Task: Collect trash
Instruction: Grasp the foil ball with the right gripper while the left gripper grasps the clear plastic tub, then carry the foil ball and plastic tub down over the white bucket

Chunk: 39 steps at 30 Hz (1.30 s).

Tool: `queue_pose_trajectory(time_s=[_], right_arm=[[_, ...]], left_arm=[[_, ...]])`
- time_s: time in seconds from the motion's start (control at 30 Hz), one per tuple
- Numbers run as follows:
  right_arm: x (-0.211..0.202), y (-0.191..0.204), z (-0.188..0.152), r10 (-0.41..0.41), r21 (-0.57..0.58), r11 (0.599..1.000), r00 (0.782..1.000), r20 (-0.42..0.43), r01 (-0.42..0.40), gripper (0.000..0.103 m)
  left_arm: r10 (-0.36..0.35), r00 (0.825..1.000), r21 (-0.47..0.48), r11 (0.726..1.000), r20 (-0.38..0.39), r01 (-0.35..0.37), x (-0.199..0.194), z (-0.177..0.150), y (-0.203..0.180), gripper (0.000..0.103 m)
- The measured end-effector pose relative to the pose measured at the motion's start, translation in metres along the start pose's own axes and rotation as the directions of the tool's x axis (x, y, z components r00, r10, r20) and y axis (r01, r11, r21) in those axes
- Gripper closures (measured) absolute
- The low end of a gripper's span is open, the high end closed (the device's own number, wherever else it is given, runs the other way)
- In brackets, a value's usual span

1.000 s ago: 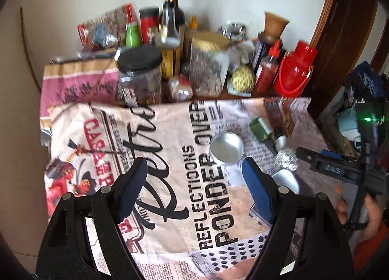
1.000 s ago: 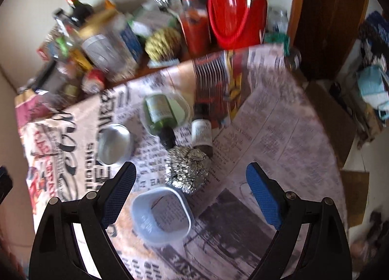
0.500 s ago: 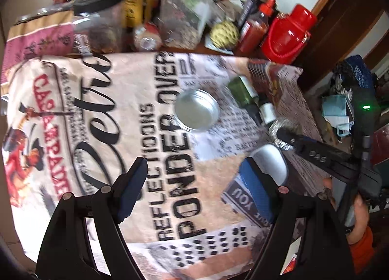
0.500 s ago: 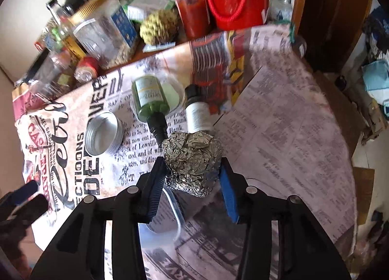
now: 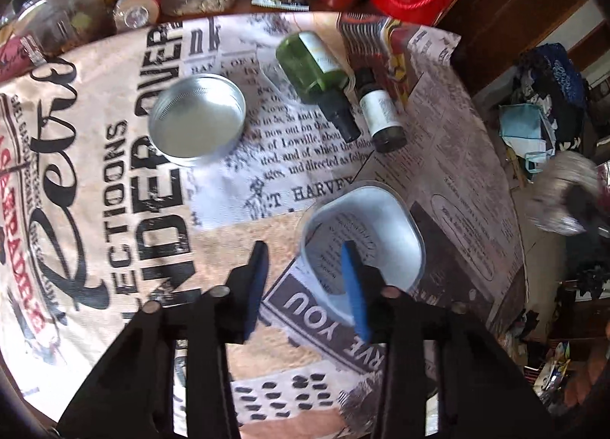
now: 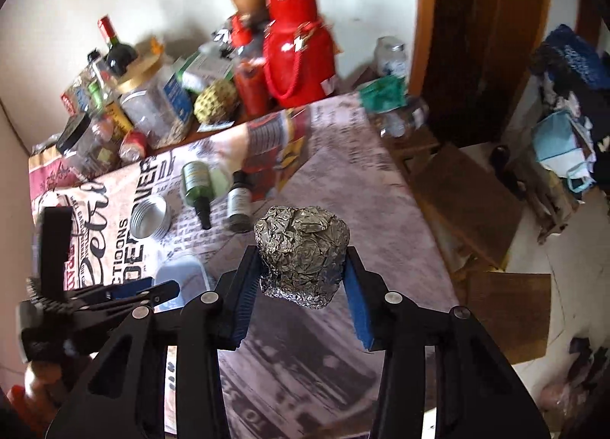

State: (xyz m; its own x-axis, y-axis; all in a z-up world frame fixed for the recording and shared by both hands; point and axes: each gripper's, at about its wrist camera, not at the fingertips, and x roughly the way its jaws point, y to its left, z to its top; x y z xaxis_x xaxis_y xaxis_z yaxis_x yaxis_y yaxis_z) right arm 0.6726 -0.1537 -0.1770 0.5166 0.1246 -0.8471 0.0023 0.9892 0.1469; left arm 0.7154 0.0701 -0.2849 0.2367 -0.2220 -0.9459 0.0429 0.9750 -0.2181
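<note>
Your left gripper (image 5: 305, 259) narrowed astride the near rim of the plastic tub (image 5: 366, 233), metal lid (image 5: 196, 118) and two bottles (image 5: 343, 95) beyond, your right gripper (image 6: 301, 267) clamping the foil ball (image 6: 301, 252) above the tablecloth's (image 6: 362, 179) right edge, open floor (image 6: 541, 263) beside.

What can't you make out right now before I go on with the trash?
- Left wrist view: foil ball is motion-blurred at the right edge.
- Left wrist view: whether the left hand-held gripper touches the plastic container's rim.
- Right wrist view: container partly hidden behind the left hand-held gripper.
- Both views: bottle labels too small to read; no trash bin visible.
</note>
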Motion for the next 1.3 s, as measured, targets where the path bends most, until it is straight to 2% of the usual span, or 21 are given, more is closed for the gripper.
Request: queue_pose_trajectory(time_s=[0.07,0.17,0.3,0.4,0.57,0.7,0.9,1.07,1.2,1.3], right_arm=[[-0.009,-0.007,-0.001,-0.012,0.007,1.0,1.0,0.019,0.012,0.063],[-0.02,-0.015,-0.002,-0.009,0.014,1.0,0.999,0.036,0.009,0.063],[-0.031,-0.022,-0.002,-0.004,0.004,1.0,0.998,0.056,0.004,0.063],[-0.041,-0.028,-0.001,0.016,-0.002,1.0,0.997,0.076,-0.016,0.063],[-0.064,-0.038,0.0,0.076,-0.039,0.997,0.99,0.121,-0.071,0.063],[-0.086,-0.042,0.001,0.146,-0.111,0.985,0.976,0.158,-0.13,0.063],[-0.117,-0.044,-0.003,0.253,-0.227,0.951,0.948,0.191,-0.208,0.063],[-0.144,-0.039,-0.012,0.323,-0.301,0.919,0.923,0.209,-0.253,0.063],[-0.163,-0.037,-0.022,0.367,-0.314,0.904,0.904,0.22,-0.29,0.063],[-0.175,-0.034,-0.031,0.387,-0.319,0.897,0.893,0.231,-0.306,0.063]], left_arm=[[0.008,1.0,-0.009,1.0,-0.01,-0.009,0.007,0.002,-0.002,0.089],[0.018,1.0,-0.024,1.0,0.001,-0.018,0.01,0.004,-0.004,0.098],[0.059,0.997,-0.017,0.998,0.053,-0.058,-0.004,0.005,-0.012,0.099],[0.058,0.994,-0.034,0.998,0.096,-0.055,-0.026,0.003,-0.012,0.099],[0.079,0.975,-0.075,0.995,0.207,-0.064,-0.074,-0.007,-0.02,0.099],[0.116,0.939,-0.119,0.99,0.323,-0.082,-0.124,-0.024,-0.035,0.099],[0.194,0.853,-0.197,0.974,0.484,-0.109,-0.198,-0.07,-0.067,0.099],[0.215,0.806,-0.225,0.969,0.552,-0.104,-0.242,-0.108,-0.086,0.099],[0.234,0.765,-0.228,0.967,0.6,-0.117,-0.273,-0.138,-0.099,0.099],[0.235,0.747,-0.226,0.967,0.622,-0.116,-0.289,-0.157,-0.103,0.099]])
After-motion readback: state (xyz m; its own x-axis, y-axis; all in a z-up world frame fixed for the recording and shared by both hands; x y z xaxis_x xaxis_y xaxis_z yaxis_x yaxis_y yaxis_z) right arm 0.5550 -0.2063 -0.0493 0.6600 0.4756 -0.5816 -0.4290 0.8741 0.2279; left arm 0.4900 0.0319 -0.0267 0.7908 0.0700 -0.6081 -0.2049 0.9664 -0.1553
